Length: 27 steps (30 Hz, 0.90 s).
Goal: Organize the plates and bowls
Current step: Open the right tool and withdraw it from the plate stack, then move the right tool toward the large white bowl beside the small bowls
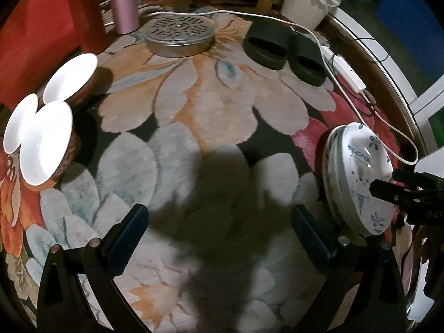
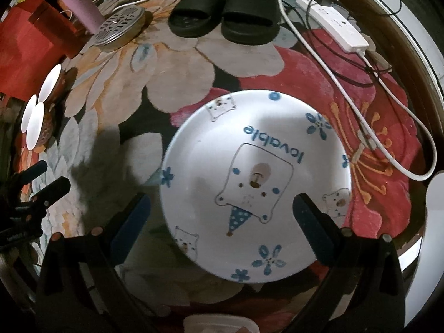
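Note:
A white plate printed with blue flowers and a cartoon bear (image 2: 255, 183) lies on the floral rug, topping a short stack of plates (image 1: 358, 177). My right gripper (image 2: 222, 222) hangs open just above it, one finger on each side, the right finger over the rim. In the left wrist view that right gripper (image 1: 384, 181) shows at the stack's near edge. Three bowls, white inside and brown outside (image 1: 47, 141), cluster at the rug's left; they appear small in the right wrist view (image 2: 38, 116). My left gripper (image 1: 219, 238) is open over bare rug, holding nothing, and also appears at far left (image 2: 51, 176).
At the back stand black slippers (image 1: 285, 52), a round perforated metal tin (image 1: 180, 34) and a pink tumbler (image 1: 123, 2). A white power strip (image 2: 333, 22) with cables (image 2: 388, 149) runs along the right. A white bucket (image 1: 308, 0) stands back right. Red furniture (image 1: 33, 41) borders the left.

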### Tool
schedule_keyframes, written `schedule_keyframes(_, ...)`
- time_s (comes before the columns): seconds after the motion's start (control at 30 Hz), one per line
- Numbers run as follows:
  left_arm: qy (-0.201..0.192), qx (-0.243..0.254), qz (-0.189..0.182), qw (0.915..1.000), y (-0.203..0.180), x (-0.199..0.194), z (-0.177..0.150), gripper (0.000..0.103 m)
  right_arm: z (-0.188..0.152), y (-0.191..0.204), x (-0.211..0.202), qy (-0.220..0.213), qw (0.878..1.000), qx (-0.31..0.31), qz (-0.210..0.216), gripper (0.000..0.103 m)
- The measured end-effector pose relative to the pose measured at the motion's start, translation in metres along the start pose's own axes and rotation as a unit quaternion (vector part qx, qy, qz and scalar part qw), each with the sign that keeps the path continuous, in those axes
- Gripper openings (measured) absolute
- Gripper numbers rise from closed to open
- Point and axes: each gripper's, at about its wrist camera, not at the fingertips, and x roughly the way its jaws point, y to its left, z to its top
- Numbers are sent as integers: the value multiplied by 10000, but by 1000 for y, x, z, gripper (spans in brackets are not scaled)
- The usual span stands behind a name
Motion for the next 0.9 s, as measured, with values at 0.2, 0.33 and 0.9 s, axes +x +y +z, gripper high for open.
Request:
schedule_keyframes(0.2,-13,-139,68,9999,18,-5,-5,102,3,15,0,-27,9999,-106,52,103)
schedule_keyframes(0.33,-23,-255,129,9996,35,-9,-9,102,6,30,2,-48,9997,-216,105,103)
schedule_keyframes(0.9,-51,-943,360,9949,114,-20,-30,102,16,108,15,-32,9963,-764,399,103)
